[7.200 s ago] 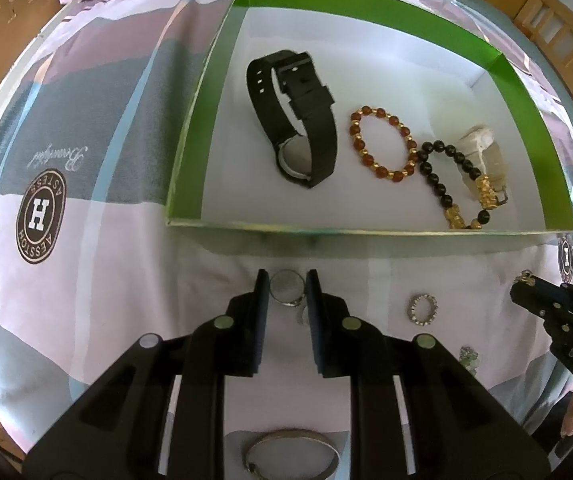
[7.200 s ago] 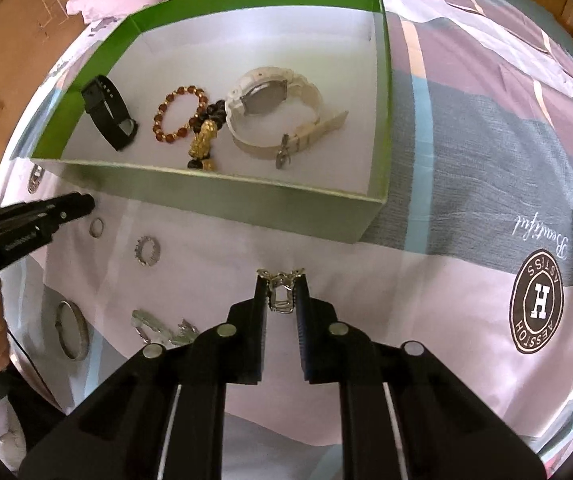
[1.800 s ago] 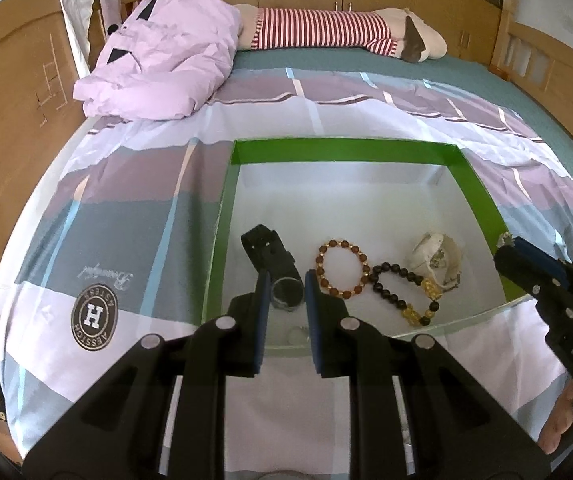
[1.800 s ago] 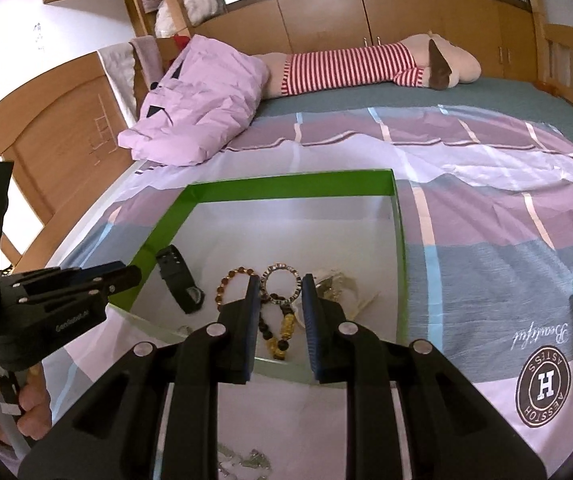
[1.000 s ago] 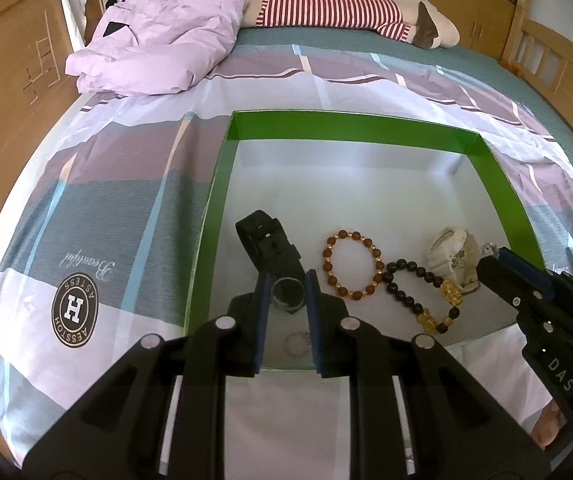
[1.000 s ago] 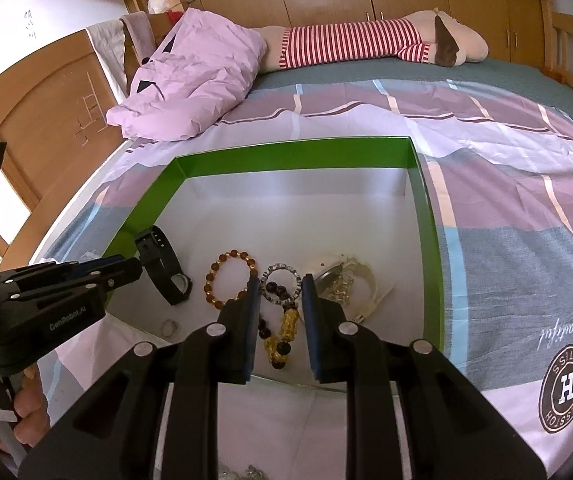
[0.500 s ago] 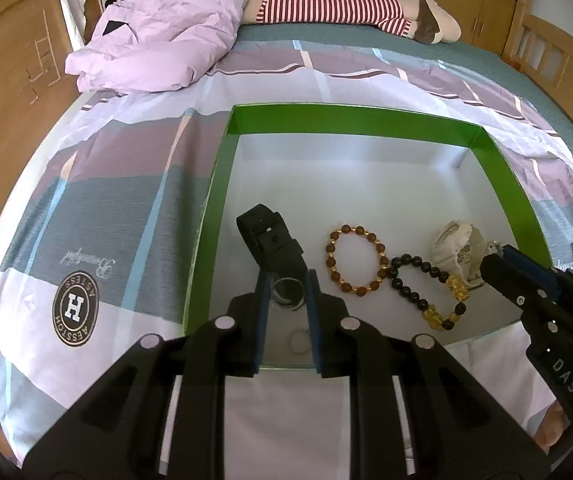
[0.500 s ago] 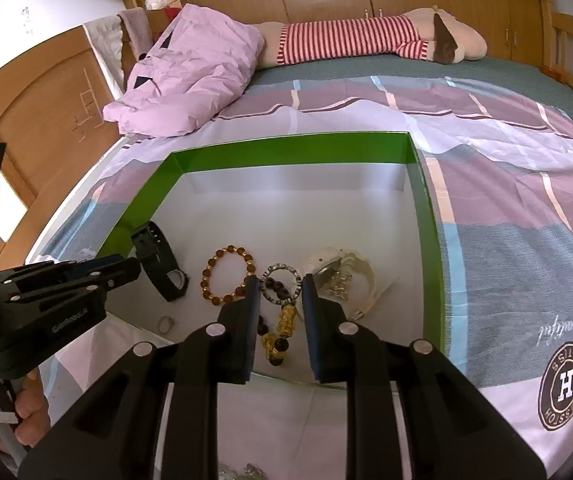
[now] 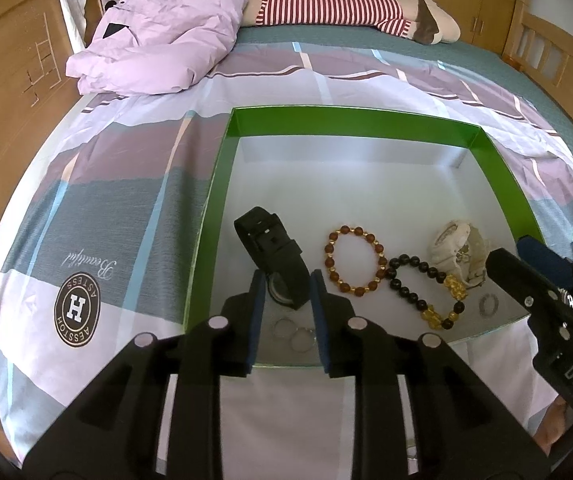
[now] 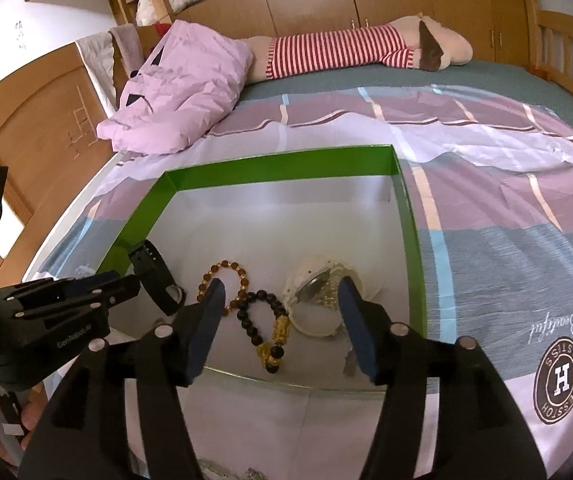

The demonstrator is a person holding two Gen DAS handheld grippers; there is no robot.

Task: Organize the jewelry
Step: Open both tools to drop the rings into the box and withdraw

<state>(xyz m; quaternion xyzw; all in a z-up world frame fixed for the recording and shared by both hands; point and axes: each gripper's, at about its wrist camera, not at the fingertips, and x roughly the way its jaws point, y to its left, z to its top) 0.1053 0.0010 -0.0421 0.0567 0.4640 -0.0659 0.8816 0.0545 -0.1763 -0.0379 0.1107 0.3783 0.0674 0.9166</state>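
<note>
A green box [image 9: 350, 120] with a white floor holds a black watch [image 9: 274, 252], an amber bead bracelet [image 9: 354, 260], a black bead bracelet with gold charms [image 9: 426, 284] and a white watch [image 9: 458, 244]. Two silver rings [image 9: 284, 326] lie side by side by the near wall, just under my left gripper [image 9: 286, 304]. It is slightly open with nothing held. A small sparkly ring [image 9: 489, 304] lies near the front right corner. My right gripper [image 10: 282, 308] hangs wide open above the black bead bracelet [image 10: 262, 320] and the white watch [image 10: 318, 292].
The box rests on a striped bedsheet [image 9: 126, 184]. A lilac quilt [image 9: 158, 52] and a striped plush toy [image 9: 326, 4] lie at the far end. Wooden bed boards [image 9: 6, 80] rise on the left. Loose chain pieces [image 10: 222, 468] lie on the sheet in front of the box.
Both grippers have opened over the box. The silver ring from the left one now lies beside the other ring. The sparkly ring from the right one lies on the box floor.
</note>
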